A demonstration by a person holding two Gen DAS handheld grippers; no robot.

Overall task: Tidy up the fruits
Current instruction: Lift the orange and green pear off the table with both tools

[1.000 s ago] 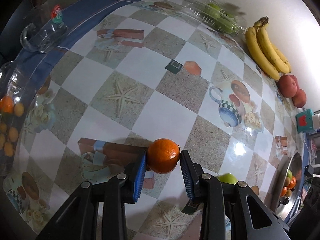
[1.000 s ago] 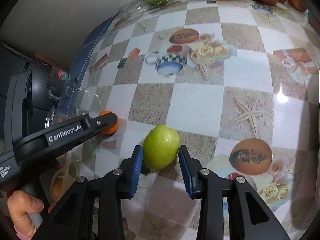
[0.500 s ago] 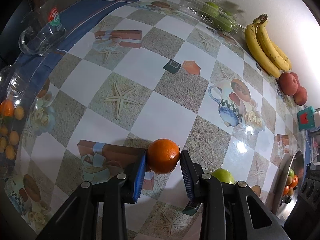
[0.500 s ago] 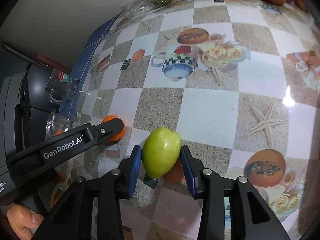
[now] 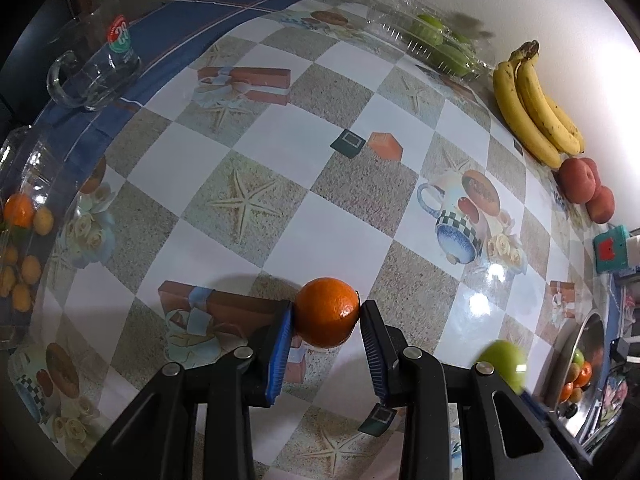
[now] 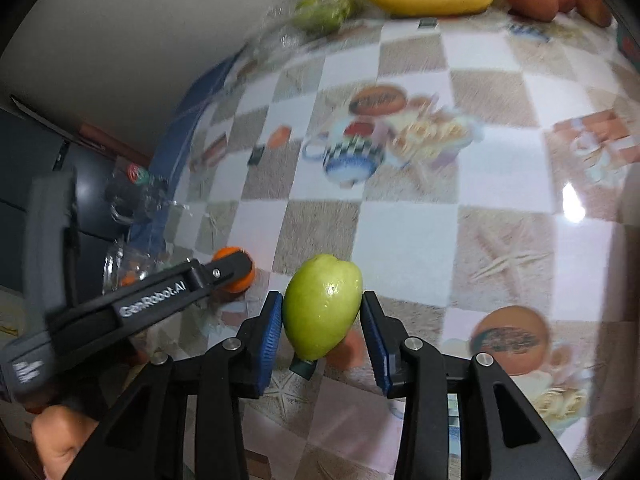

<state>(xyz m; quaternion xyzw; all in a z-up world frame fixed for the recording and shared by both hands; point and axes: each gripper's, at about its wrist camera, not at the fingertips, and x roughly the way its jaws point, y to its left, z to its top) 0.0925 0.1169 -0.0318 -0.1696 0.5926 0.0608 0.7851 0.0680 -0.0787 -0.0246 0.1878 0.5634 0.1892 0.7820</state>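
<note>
My left gripper (image 5: 327,312) is shut on an orange (image 5: 327,312), held just above the patterned tablecloth near its front edge. My right gripper (image 6: 322,307) is shut on a green fruit (image 6: 322,307), tilted and raised off the cloth; the same green fruit (image 5: 503,363) shows blurred at the lower right of the left wrist view. In the right wrist view the left gripper (image 6: 234,276) with its orange (image 6: 236,276) lies to the left, held by a hand (image 6: 60,444).
At the back by the wall are bananas (image 5: 532,108), red apples (image 5: 584,188) and a clear pack of green fruit (image 5: 436,46). A metal bowl (image 5: 576,364) with fruit stands far right. A glass mug (image 5: 96,76) and a clear container with small oranges (image 5: 20,240) are left.
The right gripper closed on the green fruit and lifted it off the cloth, tilting it and carrying it to the right. The left gripper with the orange stayed in place.
</note>
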